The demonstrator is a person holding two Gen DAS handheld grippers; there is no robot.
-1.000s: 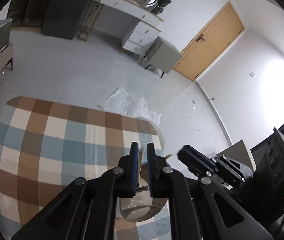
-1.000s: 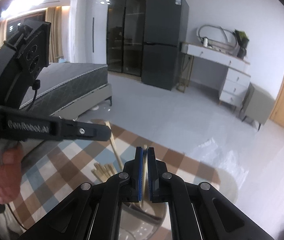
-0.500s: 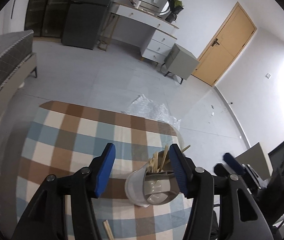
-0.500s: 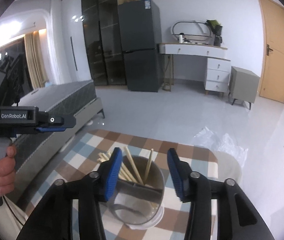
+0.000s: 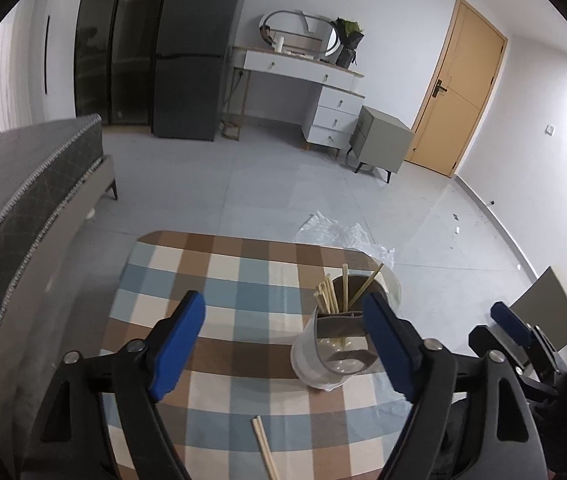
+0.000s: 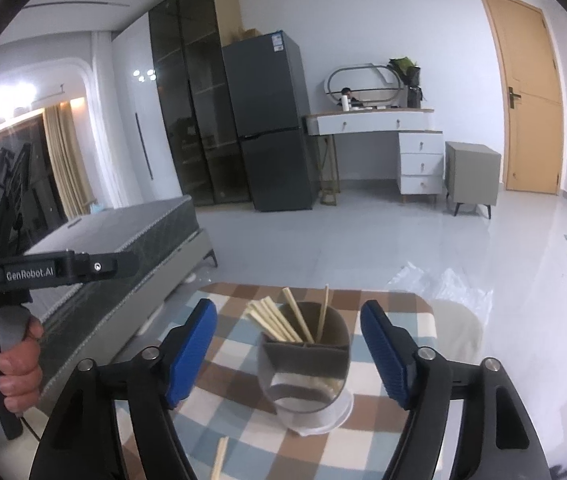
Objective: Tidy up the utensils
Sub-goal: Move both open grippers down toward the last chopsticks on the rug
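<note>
Opening wide, empty, the left gripper (image 5: 283, 344) hangs above loose pale wooden chopsticks (image 5: 266, 450) on the checked tablecloth (image 5: 219, 280), lying lengthwise toward it; the right gripper (image 6: 289, 346), opening around the grey cylindrical holder (image 6: 303, 376) without touching, sits farther.

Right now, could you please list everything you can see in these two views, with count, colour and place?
Utensil holder: one, grey and white, on the table.
Chopsticks: several, pale wood, standing in the holder.
Loose chopsticks: one pair, pale wood, flat on the cloth in front of the holder.
Tablecloth: one, brown, blue and cream check, covering the table.
Plastic sheet: one, clear, on the floor beyond the table.
Left gripper: one, black with blue pads, opening, nothing between.
Right gripper: one, same colours, opening, empty.
</note>
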